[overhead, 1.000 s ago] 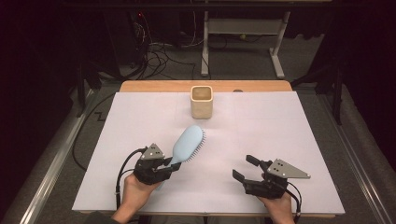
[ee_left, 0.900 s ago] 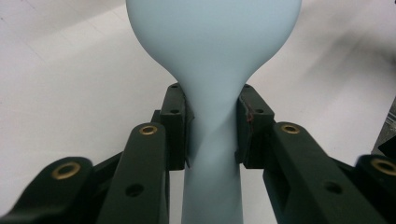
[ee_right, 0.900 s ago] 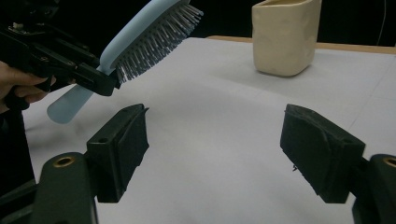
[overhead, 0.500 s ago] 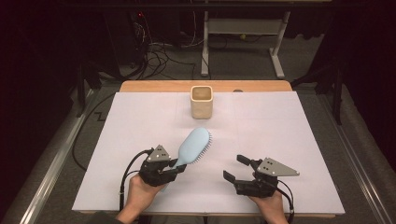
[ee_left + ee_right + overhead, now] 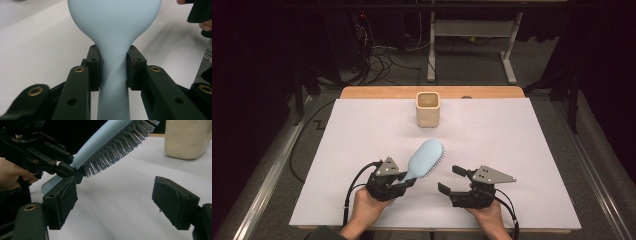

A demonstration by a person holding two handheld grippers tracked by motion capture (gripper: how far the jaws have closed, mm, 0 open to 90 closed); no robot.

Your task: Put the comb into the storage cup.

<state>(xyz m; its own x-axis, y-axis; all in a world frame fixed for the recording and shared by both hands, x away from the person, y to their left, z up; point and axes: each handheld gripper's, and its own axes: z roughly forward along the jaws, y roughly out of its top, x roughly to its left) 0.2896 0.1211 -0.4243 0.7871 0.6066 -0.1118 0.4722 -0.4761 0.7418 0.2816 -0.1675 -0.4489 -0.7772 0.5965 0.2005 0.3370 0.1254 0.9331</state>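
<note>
High view: the left gripper (image 5: 404, 182) holds a pale blue hairbrush (image 5: 426, 159) by the neck of its handle, near the front edge of the white table cover (image 5: 362, 130). The brush head slants up and away from the gripper toward the middle of the table, its bristles turned toward the person's right. A beige square cup (image 5: 428, 108) stands upright well beyond the brush, near the far side of the cover and apart from everything else. The right gripper (image 5: 451, 180) sits just to the right of the brush, its jaws pointing left toward it; they have just been opening and now stand wide apart with nothing between them. In the left gripper view, both pads press on the narrow waist of the hairbrush (image 5: 113, 62), one on each side, where the handle widens into the rounded head. In the right gripper view, the two pads (image 5: 63, 195) are spread far apart over bare cover, the grey bristles (image 5: 117, 147) of the brush hang above and beyond them, and the cup (image 5: 186, 137) stands in the background at upper right.
</note>
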